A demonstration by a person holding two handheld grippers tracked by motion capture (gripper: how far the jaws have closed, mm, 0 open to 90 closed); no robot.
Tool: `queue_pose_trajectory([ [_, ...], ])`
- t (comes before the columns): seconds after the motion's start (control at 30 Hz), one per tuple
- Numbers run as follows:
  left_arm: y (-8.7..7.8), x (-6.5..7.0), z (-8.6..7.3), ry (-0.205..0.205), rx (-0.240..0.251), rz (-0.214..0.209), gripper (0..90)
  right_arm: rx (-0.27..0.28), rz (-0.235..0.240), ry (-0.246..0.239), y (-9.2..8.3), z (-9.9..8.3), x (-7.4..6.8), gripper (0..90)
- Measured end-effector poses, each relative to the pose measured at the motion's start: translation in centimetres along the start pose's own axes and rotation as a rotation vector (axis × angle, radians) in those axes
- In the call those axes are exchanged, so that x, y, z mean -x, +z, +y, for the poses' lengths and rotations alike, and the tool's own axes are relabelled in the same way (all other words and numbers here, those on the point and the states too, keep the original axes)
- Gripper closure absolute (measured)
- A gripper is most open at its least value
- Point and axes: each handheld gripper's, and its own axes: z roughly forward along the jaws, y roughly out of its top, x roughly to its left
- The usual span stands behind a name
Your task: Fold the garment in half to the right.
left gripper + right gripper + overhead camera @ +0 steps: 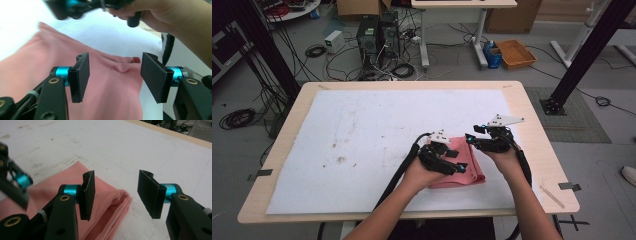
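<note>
A light wooden tabletop [532, 150] carries one white mat [377, 135], stained with small brown marks toward its left half, which covers nearly the whole surface. Around it lies a grey floor with loose black cables; beyond the far edge, from left to right, stand two dark computer towers [377, 35], the legs of a second table, one blue container [493, 54] and one orange tray [515, 53], with a black frame post at either side of the scene. On the mat, right of centre and near the front edge, lies one pink cloth [464, 170], folded into several layers whose stacked edges show at its corner in the right gripper view [110, 202]. Two forearms enter from the bottom, each hand holding one set of tongs. The left tongs [460, 169] hover over the cloth, jaws apart, with the pink fabric visible below and between them but not pressed [113, 77]. The right tongs [470, 138] hang just beyond the cloth's far right corner, jaws likewise apart and clamped on nothing [116, 195], bare mat showing in the gap. One pale stick [552, 195] lies at the tabletop's right front corner.
</note>
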Motion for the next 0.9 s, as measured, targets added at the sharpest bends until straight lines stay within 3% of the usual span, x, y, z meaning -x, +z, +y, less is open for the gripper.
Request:
queue_pose_trajectory([
  [0.17, -3.5, -1.3, -1.6, -0.023, 0.019, 0.033, 37.9, -0.033, 0.003, -0.064, -0.5, -0.8, -1.3, 50.8],
  [0.23, -4.2, -1.6, -2.0, -0.029, 0.024, 0.045, 37.2, -0.041, 0.015, -0.072, -0.7, -1.1, -1.6, 51.2],
  [0.3, -6.2, -2.3, -3.5, -0.047, 0.029, 0.099, 34.6, -0.044, 0.03, -0.091, -1.2, -1.9, -2.4, 51.2],
  [0.33, -6.2, -2.3, -3.5, -0.047, 0.029, 0.099, 32.5, -0.044, 0.03, -0.091, -1.2, -1.9, -2.4, 51.2],
  [0.37, -6.8, -2.5, -4.2, -0.055, 0.032, 0.125, 32.5, -0.045, 0.04, -0.094, -1.4, -2.1, -2.7, 51.2],
  [0.4, -7.9, -2.8, -5.5, -0.067, 0.035, 0.15, 30.8, -0.039, 0.047, -0.118, -1.8, -2.4, -3.0, 51.8],
  [0.43, -7.9, -2.8, -5.5, -0.067, 0.035, 0.15, 30.8, -0.038, 0.046, -0.121, -1.9, -2.5, -3.1, 51.8],
  [0.47, -9.0, -3.0, -6.8, -0.092, 0.069, 0.154, 30.8, -0.038, 0.048, -0.117, -2.1, -2.5, -3.2, 52.0],
  [0.57, -10.2, -3.3, -7.5, -0.1, 0.077, 0.167, 30.8, -0.03, 0.049, -0.118, -2.2, -2.6, -3.2, 52.3],
  [0.63, -11.8, -3.5, -8.2, -0.093, 0.118, 0.18, 30.8, -0.03, 0.049, -0.111, -2.2, -2.7, -3.4, 52.3],
  [0.9, -14.2, -4.2, -9.7, -0.107, 0.161, 0.192, 29.4, -0.062, 0.094, -0.122, -1.9, -3.2, -4.7, 53.5],
])
